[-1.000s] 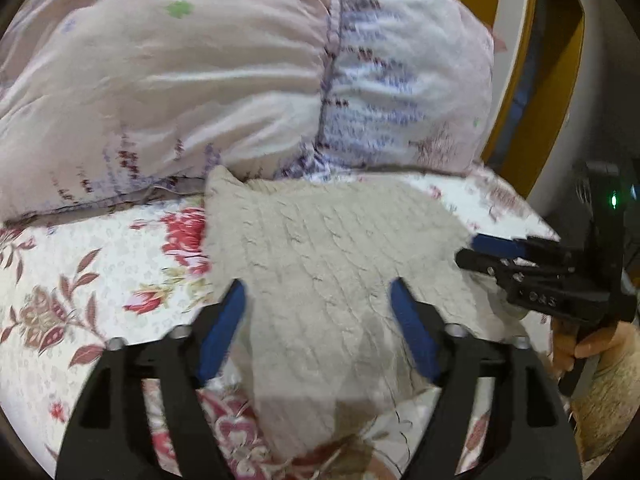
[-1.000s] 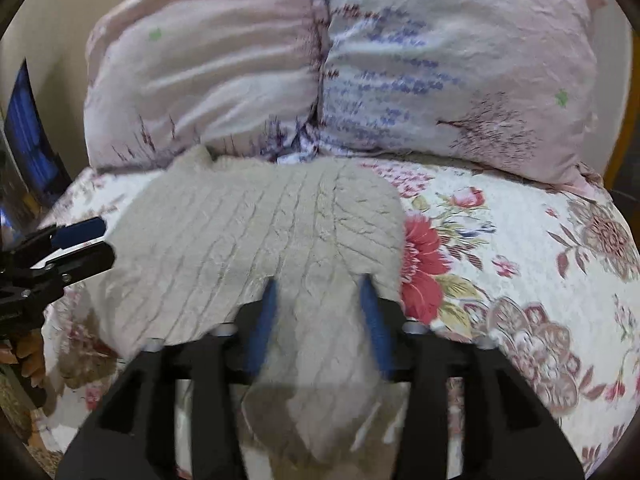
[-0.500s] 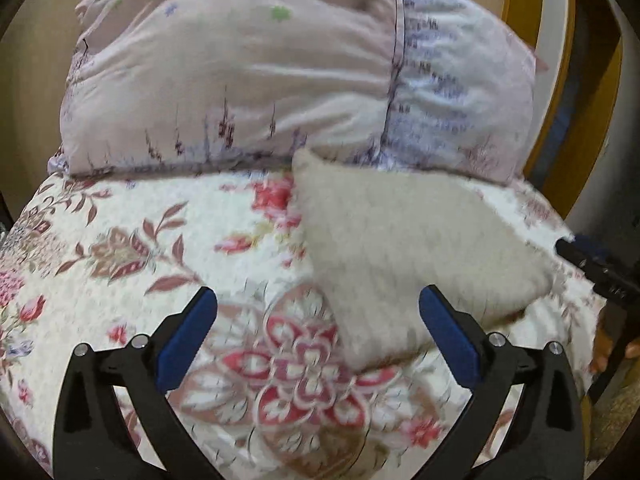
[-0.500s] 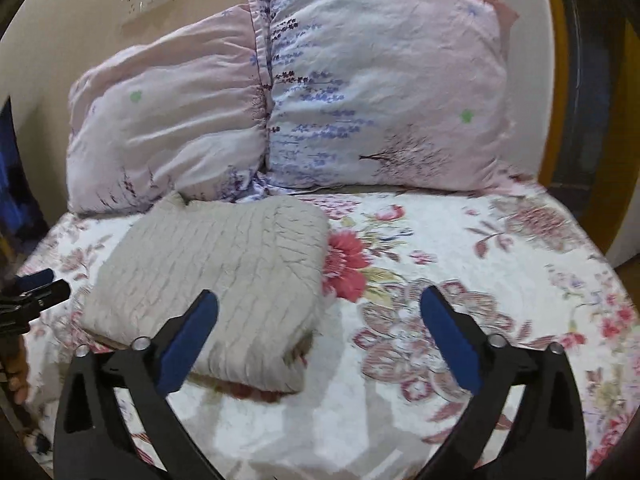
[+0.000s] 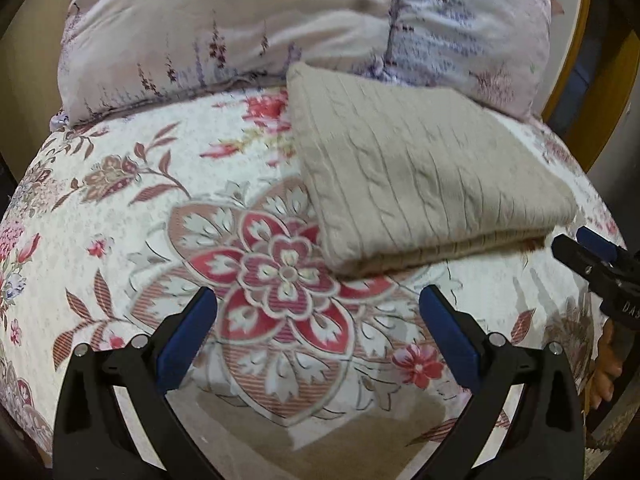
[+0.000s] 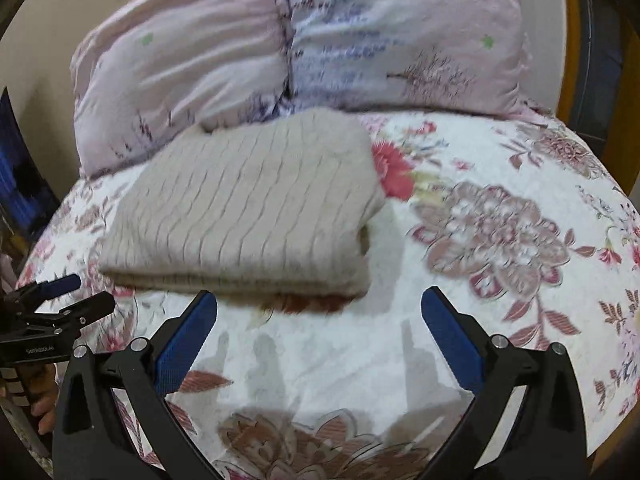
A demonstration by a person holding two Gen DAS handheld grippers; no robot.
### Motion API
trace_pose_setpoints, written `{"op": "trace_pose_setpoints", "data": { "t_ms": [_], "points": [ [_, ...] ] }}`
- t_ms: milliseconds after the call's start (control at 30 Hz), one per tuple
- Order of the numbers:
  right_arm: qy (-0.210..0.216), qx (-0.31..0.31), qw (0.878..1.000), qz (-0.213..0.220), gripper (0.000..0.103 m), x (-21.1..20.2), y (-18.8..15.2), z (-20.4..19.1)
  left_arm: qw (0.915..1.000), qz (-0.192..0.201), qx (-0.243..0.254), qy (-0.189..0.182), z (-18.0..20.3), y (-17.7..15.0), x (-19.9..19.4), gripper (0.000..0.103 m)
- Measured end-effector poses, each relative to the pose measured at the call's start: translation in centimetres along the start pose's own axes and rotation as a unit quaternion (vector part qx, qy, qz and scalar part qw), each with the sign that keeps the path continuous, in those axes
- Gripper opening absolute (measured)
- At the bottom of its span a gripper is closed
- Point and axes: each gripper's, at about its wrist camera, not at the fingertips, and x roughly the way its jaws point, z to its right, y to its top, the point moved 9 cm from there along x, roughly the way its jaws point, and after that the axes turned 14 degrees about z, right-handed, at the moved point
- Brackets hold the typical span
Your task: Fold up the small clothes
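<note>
- The folded beige knit garment [image 5: 420,176] lies flat on the floral bedspread [image 5: 120,208], its far corner touching the pillows [image 5: 280,20]; judging by its neat stacked edge, the fold looks finished and it is set down to rest there
- The left gripper [image 5: 318,332] hovers just in front of the garment's near edge, fingers [image 5: 188,336] spread wide with only bedspread between them, a stance that fits letting go
- The right gripper [image 6: 319,332] is likewise wide and empty, in front of the garment's near fold [image 6: 240,276]; the jaws of both have just been opening, nothing between them
- Under the garment's near edge a reddish patch [image 6: 304,302] shows; I cannot tell whether it is bedspread print or something tucked below
- The garment's inner layers are hidden, and motion blur softens its knit pattern
- The pillows are cut off at the top, and the person's hand [image 5: 604,364] beside the garment is only partly seen
</note>
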Motion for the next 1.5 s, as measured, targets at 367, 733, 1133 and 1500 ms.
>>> {"op": "trace_pose_setpoints", "data": {
  "t_ms": [367, 733, 1133, 1500],
  "points": [
    [-0.026, -0.035, 0.998, -0.049, 0.102, 1.5, -2.2, -1.8, 0.9993, -0.023, 0.022, 0.020, 0.9, -0.7, 1.3, 0.101],
    [-0.048, -0.038, 0.996, -0.063, 0.102, 2.1, -2.5, -0.9, 0.9990, -0.015, 0.027, 0.031, 0.8, -0.4, 1.9, 0.101],
    [-0.049, -0.038, 0.997, -0.052, 0.102, 1.9, -2.6, -1.0, 0.9990, 0.002, 0.025, 0.036, 0.7, -0.4, 1.8, 0.101],
    [-0.049, -0.038, 0.997, -0.050, 0.102, 1.8, -2.6, -0.9, 0.9991, 0.002, 0.025, 0.035, 0.7, -0.4, 1.8, 0.101]
  ]
}}
